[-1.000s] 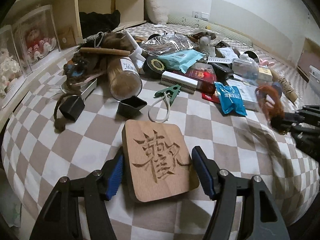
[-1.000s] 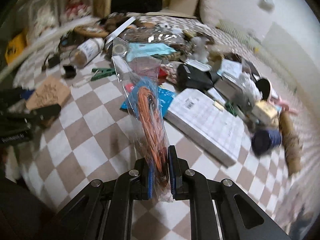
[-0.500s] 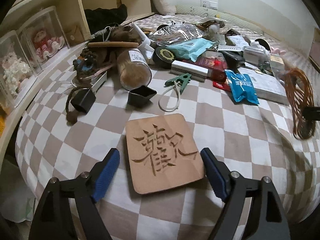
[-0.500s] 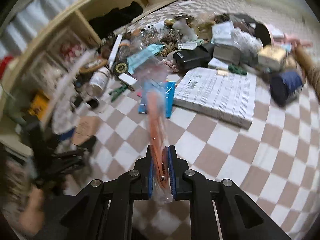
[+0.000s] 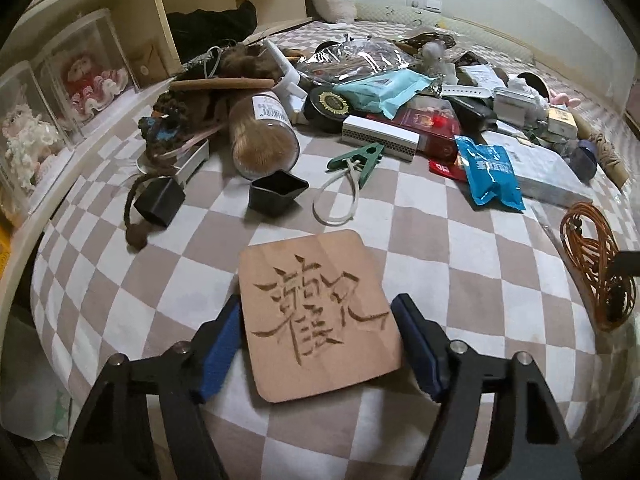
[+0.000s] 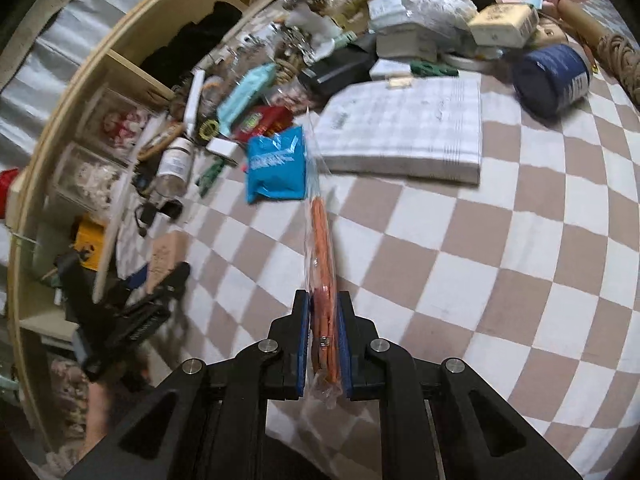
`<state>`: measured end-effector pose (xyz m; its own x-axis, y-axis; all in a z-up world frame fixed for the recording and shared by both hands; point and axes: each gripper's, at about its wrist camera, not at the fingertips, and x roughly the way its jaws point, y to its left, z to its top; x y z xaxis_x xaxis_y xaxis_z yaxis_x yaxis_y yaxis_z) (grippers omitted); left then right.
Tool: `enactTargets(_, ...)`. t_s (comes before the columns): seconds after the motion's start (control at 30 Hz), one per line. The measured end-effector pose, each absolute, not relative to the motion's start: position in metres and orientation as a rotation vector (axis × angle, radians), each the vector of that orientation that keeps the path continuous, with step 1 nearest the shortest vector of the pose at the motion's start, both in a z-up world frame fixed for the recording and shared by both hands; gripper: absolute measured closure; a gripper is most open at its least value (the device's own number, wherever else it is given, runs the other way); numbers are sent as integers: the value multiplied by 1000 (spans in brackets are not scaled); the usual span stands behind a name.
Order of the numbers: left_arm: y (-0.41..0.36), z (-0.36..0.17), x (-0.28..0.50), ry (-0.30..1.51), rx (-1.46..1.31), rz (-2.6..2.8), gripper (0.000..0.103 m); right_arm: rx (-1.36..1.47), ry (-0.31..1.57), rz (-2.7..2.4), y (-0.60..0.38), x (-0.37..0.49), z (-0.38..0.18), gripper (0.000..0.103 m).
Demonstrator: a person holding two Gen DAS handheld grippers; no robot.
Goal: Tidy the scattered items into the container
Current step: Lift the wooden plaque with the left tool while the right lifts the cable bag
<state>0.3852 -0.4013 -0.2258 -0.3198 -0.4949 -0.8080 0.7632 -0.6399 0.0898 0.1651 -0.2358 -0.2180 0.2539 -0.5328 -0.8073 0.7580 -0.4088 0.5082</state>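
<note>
**Plaque between spread jaws, cord bag pinched**

The left wrist view shows the left gripper (image 5: pixel 318 344) low over the checked bedspread (image 5: pixel 460 248), its blue pads on either side of a wooden plaque (image 5: pixel 316 312) carved with characters. The jaws stand spread and have just been closing in on it after a wider moment; whether the pads touch the edges I cannot tell. Beyond lie a black cup (image 5: pixel 276 192), a green clip (image 5: pixel 360 158), a jar (image 5: pixel 262 136) on its side and a blue packet (image 5: pixel 494 174). At the right edge hangs an orange cord (image 5: pixel 596 268) coil, seen broadside.

The right wrist view shows what that one cannot: the right gripper (image 6: pixel 324 344) pressed together on the cord's clear bag (image 6: pixel 320 240), seen edge-on. It also shows the left gripper (image 6: pixel 136 312) from outside, with a hand (image 6: pixel 96 412) under it, the plaque (image 6: pixel 166 254) at its tips, and a grey folded cloth (image 6: pixel 408 128) and blue tub (image 6: pixel 554 76) farther off. No container is visible.

Compared with a second ago, the plaque lies unmoved, while the cord bag has swung across the bed, the right view tilting with it.
</note>
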Motion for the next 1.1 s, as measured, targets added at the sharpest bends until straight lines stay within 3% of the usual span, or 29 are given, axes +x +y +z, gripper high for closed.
enactTargets(0.47,-398,-217,402,488,1039,-2076,34,1370,264,-1460,-244,172,-237,89)
enactTargets(1.1,-382,-181,390,437,991,-2168,38,1457,-57,-1377,-215,147,-215,91)
